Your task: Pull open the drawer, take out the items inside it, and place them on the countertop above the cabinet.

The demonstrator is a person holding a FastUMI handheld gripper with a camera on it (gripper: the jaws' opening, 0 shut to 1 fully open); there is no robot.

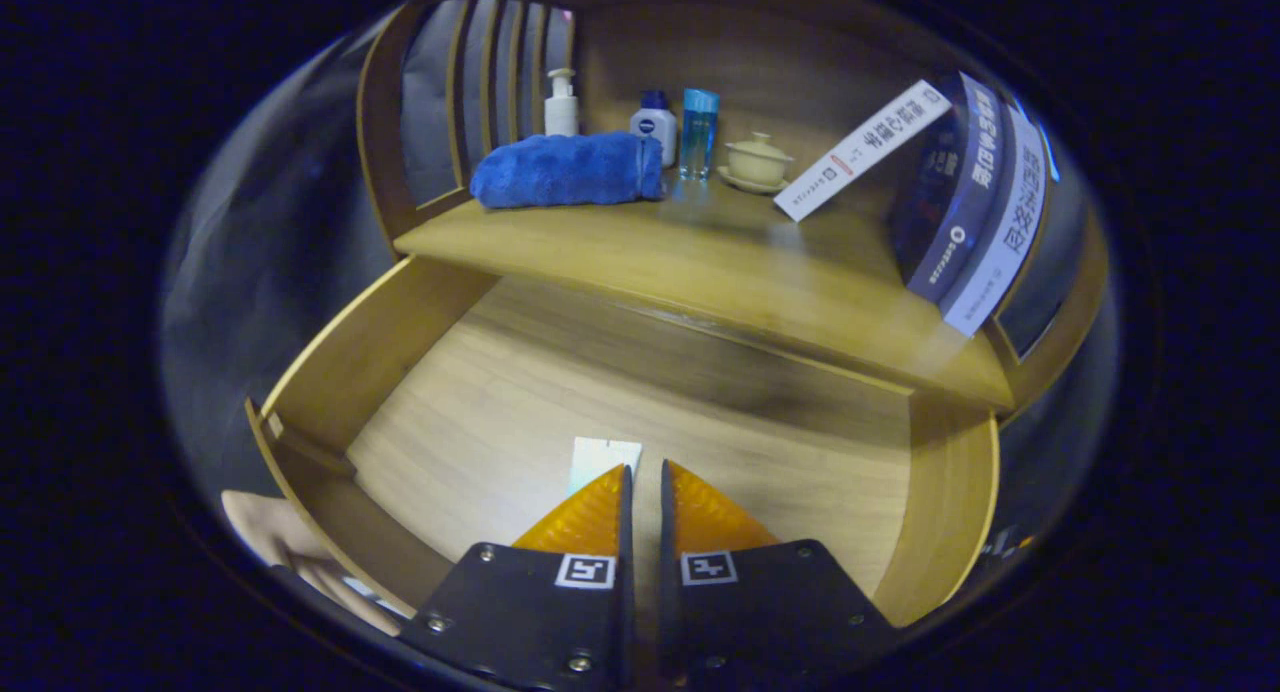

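Drawer [330, 372] stands pulled open below the countertop [700, 272]. Gripper [643, 472] sits over the drawer floor, fingers nearly together with a thin gap; a pale flat item [600, 457] lies at their tips, grip uncertain. Blue towel [565, 169], bottles, lidded cup and books rest on the countertop.

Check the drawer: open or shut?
Open. The drawer is pulled out below the countertop, its floor exposed; the gripper, fingers nearly closed, sits over it.
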